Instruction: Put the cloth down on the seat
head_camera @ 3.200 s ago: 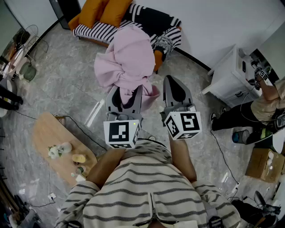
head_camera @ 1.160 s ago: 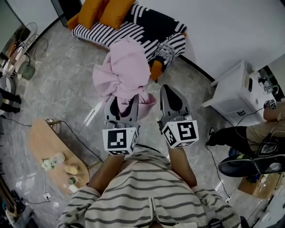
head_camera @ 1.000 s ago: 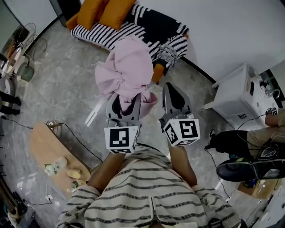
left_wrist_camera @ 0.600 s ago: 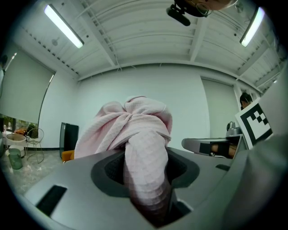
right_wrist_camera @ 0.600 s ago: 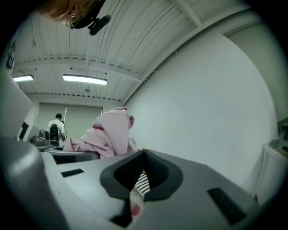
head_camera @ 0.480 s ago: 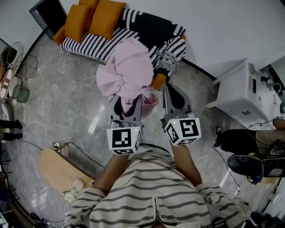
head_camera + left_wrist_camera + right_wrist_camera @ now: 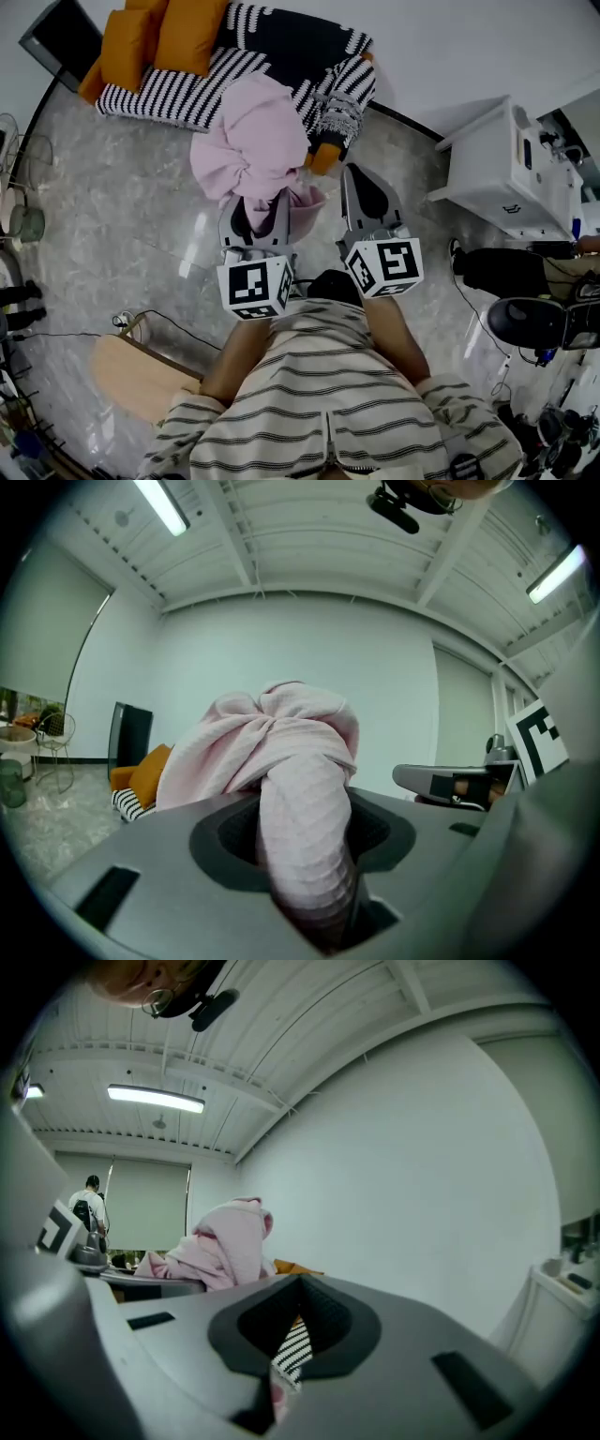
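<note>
A bunched pink cloth (image 7: 253, 141) hangs in the air from my left gripper (image 7: 258, 204), which is shut on a thick fold of it. In the left gripper view that fold (image 7: 305, 846) fills the space between the jaws. The seat is a sofa under a black-and-white striped cover (image 7: 183, 89), just beyond the cloth at the top of the head view. My right gripper (image 7: 364, 187) is level beside the left one, jaws together and holding nothing. Through its narrow slit (image 7: 289, 1352) a bit of stripes and pink shows.
Orange cushions (image 7: 155, 37) lie at the sofa's left end, with a dark screen (image 7: 58, 42) beyond them. A white cabinet (image 7: 511, 164) stands at the right. A low wooden table (image 7: 141, 375) is at the lower left. A person's legs (image 7: 506, 272) are on the floor at right.
Both grippers and the held cloth have come closer to the sofa, which now lies just past the cloth. The wooden table has slid off toward the lower left. Neither grip has changed.
</note>
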`<state>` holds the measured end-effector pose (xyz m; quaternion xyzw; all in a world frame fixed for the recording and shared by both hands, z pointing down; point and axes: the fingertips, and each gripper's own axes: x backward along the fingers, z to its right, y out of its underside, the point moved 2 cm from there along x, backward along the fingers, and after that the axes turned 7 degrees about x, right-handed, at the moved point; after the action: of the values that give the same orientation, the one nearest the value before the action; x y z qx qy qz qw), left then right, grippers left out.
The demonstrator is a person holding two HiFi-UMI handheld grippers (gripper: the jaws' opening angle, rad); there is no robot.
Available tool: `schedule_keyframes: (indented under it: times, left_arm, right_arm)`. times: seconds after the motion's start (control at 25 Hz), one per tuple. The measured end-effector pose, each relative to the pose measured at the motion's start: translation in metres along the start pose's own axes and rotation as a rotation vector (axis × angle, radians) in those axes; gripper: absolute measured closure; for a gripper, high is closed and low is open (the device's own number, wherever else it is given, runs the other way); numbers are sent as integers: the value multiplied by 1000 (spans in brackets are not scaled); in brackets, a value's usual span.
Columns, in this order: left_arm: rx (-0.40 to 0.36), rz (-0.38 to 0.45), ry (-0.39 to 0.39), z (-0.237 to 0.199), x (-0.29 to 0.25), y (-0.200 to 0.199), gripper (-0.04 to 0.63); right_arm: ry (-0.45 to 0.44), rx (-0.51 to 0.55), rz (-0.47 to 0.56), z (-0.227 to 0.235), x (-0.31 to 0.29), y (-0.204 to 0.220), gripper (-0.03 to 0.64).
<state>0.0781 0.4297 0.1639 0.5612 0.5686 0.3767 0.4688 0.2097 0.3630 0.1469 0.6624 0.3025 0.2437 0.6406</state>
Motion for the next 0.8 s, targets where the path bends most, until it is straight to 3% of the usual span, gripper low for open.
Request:
schedule_keyframes:
  times: [0.32,0.8]
  left_arm:
    - [2,-46,12,-11,-56,12,397]
    - [-118,-38,-53,-38,-192,-27,397]
  right_arm:
    - [4,-45,-30,24,-46,24,609]
    - [-6,-103,22,106,-178,11,609]
